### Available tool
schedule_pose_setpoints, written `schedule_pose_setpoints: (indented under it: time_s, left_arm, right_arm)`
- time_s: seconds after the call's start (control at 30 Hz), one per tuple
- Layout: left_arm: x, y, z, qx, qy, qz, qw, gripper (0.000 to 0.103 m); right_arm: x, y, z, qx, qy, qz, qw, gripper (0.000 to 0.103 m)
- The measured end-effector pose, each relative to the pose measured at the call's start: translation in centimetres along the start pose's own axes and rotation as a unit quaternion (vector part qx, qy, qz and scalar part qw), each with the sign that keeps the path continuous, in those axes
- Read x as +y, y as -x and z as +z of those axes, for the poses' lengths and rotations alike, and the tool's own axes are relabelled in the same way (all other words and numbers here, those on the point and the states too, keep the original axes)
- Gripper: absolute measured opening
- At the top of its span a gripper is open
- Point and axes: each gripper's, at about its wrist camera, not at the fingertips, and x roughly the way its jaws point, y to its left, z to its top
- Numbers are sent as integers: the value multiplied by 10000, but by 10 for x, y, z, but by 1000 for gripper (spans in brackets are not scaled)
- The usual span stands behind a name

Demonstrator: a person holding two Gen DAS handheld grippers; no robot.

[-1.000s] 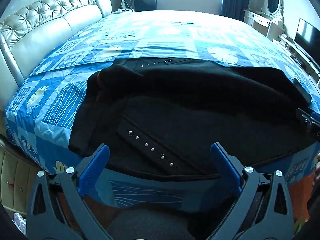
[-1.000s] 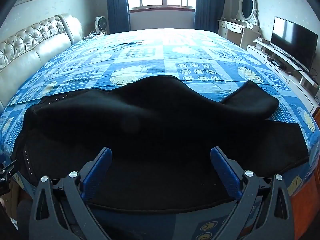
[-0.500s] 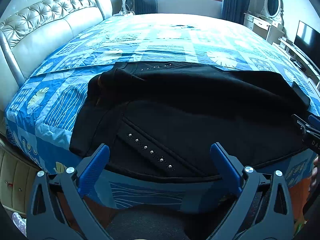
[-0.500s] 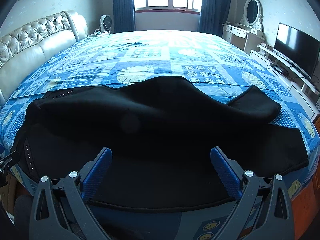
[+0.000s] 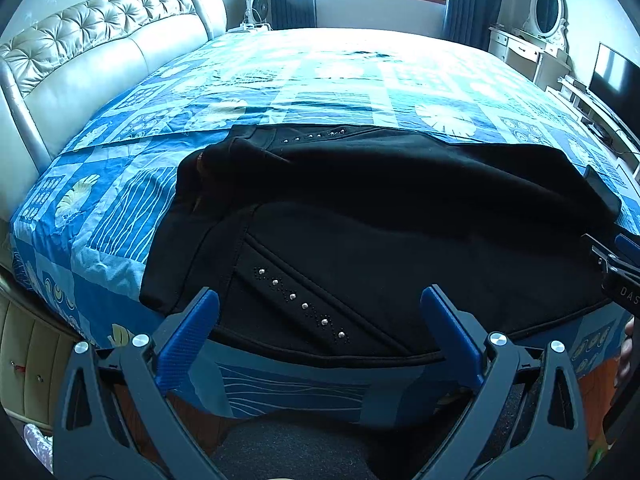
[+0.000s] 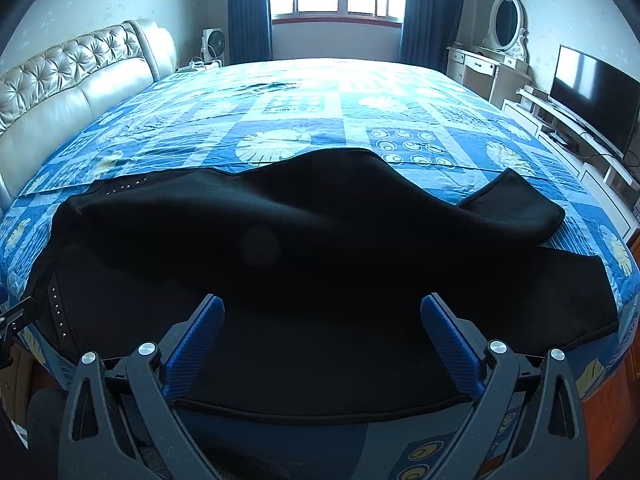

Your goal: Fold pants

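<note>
Black pants (image 5: 380, 232) with silver studs lie across the near edge of the bed, waistband to the left, one leg draped loosely over the other. In the right wrist view the pants (image 6: 320, 248) stretch to the right, and a leg end (image 6: 516, 208) is folded back. My left gripper (image 5: 320, 320) is open and empty, just off the bed edge near the waist. My right gripper (image 6: 322, 328) is open and empty over the near edge of the legs. The right gripper's tip also shows at the left wrist view's right edge (image 5: 616, 264).
The bed has a blue patterned cover (image 5: 340, 80) and a tufted beige headboard (image 5: 80, 60) on the left. A TV (image 6: 592, 96) on a white stand and a dressing table (image 6: 484, 64) stand at the right. A window with blue curtains is beyond the bed.
Both grippers have pulled back and risen a little from the pants, so more of the bed and room shows. The pants have not moved. Both stay open.
</note>
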Motion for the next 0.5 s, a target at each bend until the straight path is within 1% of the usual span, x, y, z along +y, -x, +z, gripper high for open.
schedule_pose_setpoints:
  time_s: [0.5]
  left_arm:
    - [1, -1, 0, 18, 0, -2, 10000, 101]
  right_arm:
    - [1, -2, -1, 17, 13, 5, 10000, 98]
